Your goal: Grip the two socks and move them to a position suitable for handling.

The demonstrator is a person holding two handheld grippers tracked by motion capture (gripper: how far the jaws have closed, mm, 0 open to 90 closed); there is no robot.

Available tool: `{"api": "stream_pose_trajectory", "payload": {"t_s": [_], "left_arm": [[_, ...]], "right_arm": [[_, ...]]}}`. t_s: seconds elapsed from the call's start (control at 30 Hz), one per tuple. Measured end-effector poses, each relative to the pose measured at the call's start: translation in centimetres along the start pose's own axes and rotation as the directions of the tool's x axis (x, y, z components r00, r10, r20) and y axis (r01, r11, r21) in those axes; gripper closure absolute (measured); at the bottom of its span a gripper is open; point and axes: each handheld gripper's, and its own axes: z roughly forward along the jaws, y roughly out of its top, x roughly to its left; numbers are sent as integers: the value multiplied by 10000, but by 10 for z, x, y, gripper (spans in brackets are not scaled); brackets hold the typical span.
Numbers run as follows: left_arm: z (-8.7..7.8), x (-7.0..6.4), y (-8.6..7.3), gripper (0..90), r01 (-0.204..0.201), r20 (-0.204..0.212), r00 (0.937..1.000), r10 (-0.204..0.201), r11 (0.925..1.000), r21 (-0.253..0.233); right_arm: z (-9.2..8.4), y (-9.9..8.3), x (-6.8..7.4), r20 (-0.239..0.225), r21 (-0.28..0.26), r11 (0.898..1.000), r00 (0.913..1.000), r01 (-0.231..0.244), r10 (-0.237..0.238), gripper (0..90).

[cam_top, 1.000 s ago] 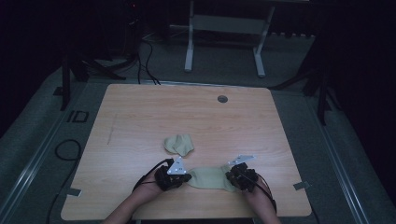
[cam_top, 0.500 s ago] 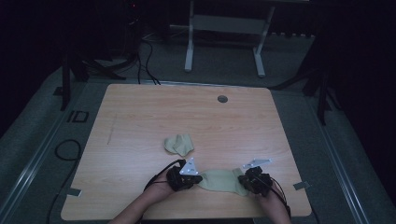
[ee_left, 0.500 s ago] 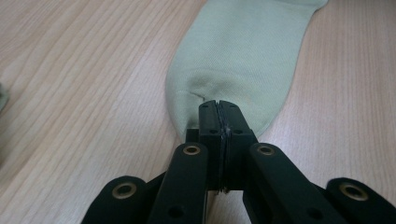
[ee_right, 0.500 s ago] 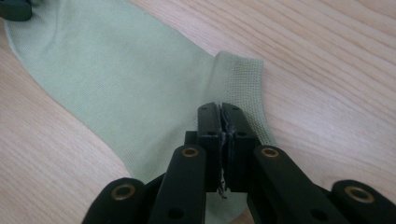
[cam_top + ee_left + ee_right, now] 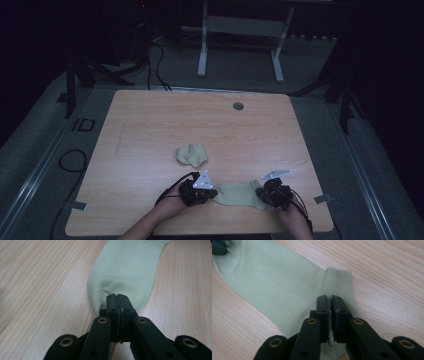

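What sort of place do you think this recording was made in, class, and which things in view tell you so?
Probably a lab or recording studio, not a home: a bare wooden table on grey carpet, cables trailing over the floor, a white metal stand behind, dark surroundings.

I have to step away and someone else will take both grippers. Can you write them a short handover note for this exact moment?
Left gripper: shut on the toe end of the flat sock.
Right gripper: jaws just easing apart at the cuff end, fabric between them.
The flat sock lies stretched out near the table's front edge.
Crumpled sock: behind it, untouched.
Left, probably: release, then flatten the crumpled one.
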Motion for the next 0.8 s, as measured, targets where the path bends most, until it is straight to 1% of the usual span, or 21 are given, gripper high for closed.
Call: {"api": "stream_pose_trajectory", "payload": {"t_s": [0.03, 0.07, 0.13, 0.17, 0.23, 0.27, 0.33, 0.4, 0.5, 0.53, 0.57, 0.6, 0.63, 0.67, 0.7, 0.8], "left_arm": [[0, 0, 0, 873, 0, 0, 10000, 0, 10000, 0], [0, -2, 1, 761, 3, 176, 9998, -2, 10000, -39], [-1, -5, 3, 675, -101, 229, 9997, 99, 9999, 92], [-2, -6, 4, 607, -12, 257, 9997, 11, 10000, 48], [-7, -5, 5, 524, 50, 53, 10000, -50, 10000, 23], [-11, -4, 5, 488, 190, 10, 9998, -190, 9998, -109], [-19, -1, 4, 457, 402, -200, 9990, -407, 9988, -273], [-26, 2, 0, 421, 584, -385, 9975, -600, 9974, -428], [-37, 8, -9, 420, 949, -545, 9937, -981, 9938, -584], [-40, 9, -12, 419, 1036, -623, 9923, -1069, 9932, -530], [-40, 9, -12, 416, 1036, -623, 9923, -1069, 9932, -530], [-43, 13, -18, 402, 1162, -750, 9900, -1192, 9923, -426], [-44, 15, -21, 402, 1241, -778, 9889, -1263, 9917, -324], [-46, 16, -24, 402, 1337, -755, 9878, -1360, 9904, -340], [-48, 17, -27, 402, 1527, -674, 9856, -1552, 9874, -412], [-54, 20, -32, 403, 1647, -670, 9836, -1673, 9854, -435]], "right_arm": [[0, 0, 0, -80, -24, 10000, 10000, 38, -39, 838], [0, 1, 1, -187, -98, 9998, 9997, 158, -160, 811], [-2, 3, 0, -253, -214, 9998, 9997, 55, -61, 783], [-4, 5, 0, -322, -299, 9995, 9995, 39, -49, 749], [-8, 11, 0, -261, -453, 9989, 9996, 100, -112, 697], [-10, 16, 1, -255, -517, 9985, 9995, 152, -166, 674], [-13, 25, 2, -241, -564, 9975, 9988, 416, -430, 614], [-14, 36, 4, -232, -620, 9965, 9981, 552, -567, 572], [-13, 52, 7, -259, -639, 9942, 9958, 862, -880, 511], [-12, 58, 9, -264, -669, 9932, 9949, 957, -977, 501], [-10, 63, 10, -286, -648, 9932, 9947, 968, -988, 493], [-7, 71, 12, -269, -576, 9920, 9931, 1126, -1142, 481], [-5, 75, 13, -222, -535, 9908, 9918, 1247, -1260, 481], [-2, 81, 15, -208, -457, 9899, 9906, 1343, -1354, 475], [1, 86, 16, -216, -371, 9896, 9900, 1388, -1396, 465], [11, 102, 22, -305, -10, 9857, 9852, 1686, -1685, 443]]}}
